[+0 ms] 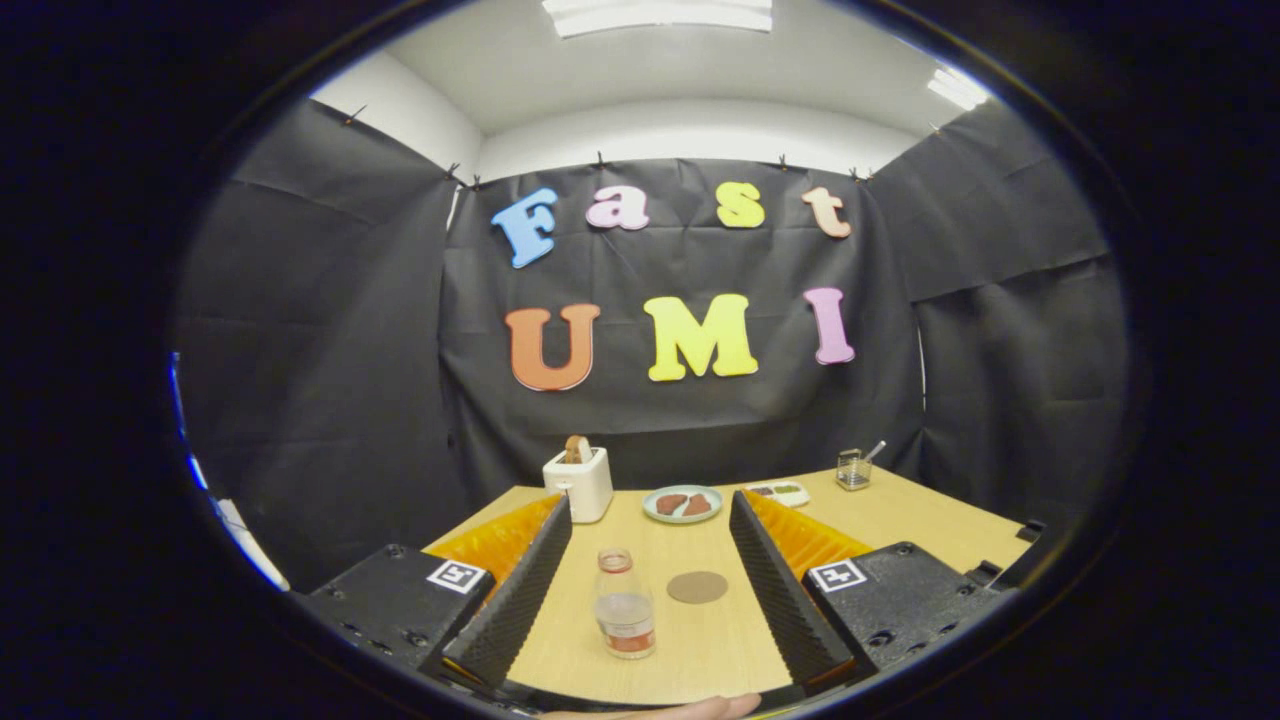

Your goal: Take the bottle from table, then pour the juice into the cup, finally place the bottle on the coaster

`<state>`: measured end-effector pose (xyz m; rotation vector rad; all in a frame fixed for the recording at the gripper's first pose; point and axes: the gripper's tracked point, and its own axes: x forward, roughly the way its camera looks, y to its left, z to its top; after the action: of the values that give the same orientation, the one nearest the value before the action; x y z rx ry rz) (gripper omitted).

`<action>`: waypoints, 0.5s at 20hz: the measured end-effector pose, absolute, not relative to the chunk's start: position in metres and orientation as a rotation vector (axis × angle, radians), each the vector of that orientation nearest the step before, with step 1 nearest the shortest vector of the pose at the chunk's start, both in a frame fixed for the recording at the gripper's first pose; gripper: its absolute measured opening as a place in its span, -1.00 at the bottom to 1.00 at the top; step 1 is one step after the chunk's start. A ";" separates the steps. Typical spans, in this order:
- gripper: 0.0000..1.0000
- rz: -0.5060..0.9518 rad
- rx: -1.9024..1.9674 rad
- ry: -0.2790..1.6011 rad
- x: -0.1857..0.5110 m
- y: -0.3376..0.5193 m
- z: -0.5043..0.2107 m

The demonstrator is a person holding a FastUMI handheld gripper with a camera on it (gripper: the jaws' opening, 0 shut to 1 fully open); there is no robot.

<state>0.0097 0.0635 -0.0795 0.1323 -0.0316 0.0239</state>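
A small clear bottle (pixel 625 603) with a reddish cap and a red band at its base stands upright on the wooden table (pixel 930 530). It is between my two fingers, nearer the left one, touching neither. My gripper (pixel 650 510) is open, its ribbed black pads wide apart. A round brown coaster (pixel 697 587) lies flat just right of the bottle, also between the fingers. A small clear glass cup (pixel 853 469) with a stick in it stands far off at the table's back right.
A white toaster (pixel 580 482) with a slice in it stands at the back left. A plate (pixel 682 503) with brown pieces and a small tray (pixel 780 491) lie beyond the fingertips. Part of a hand (pixel 690 709) shows below the fingers.
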 end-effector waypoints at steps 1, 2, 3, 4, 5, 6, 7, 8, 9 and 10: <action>1.00 0.028 0.156 -0.036 0.009 0.064 -0.085; 1.00 0.030 0.176 -0.036 0.009 0.064 -0.093; 1.00 0.024 0.185 -0.040 0.007 0.063 -0.099; 1.00 0.025 0.192 -0.048 0.006 0.063 -0.104; 1.00 0.021 0.193 -0.051 0.005 0.063 -0.110; 1.00 0.021 0.190 -0.052 0.004 0.064 -0.117; 1.00 0.023 0.186 -0.051 0.003 0.065 -0.122; 1.00 0.025 0.178 -0.047 0.004 0.067 -0.128; 1.00 0.025 0.168 -0.039 0.004 0.069 -0.134; 1.00 0.025 0.155 -0.033 0.005 0.071 -0.139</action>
<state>0.0049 0.0705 -0.1395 0.1549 -0.0329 0.0248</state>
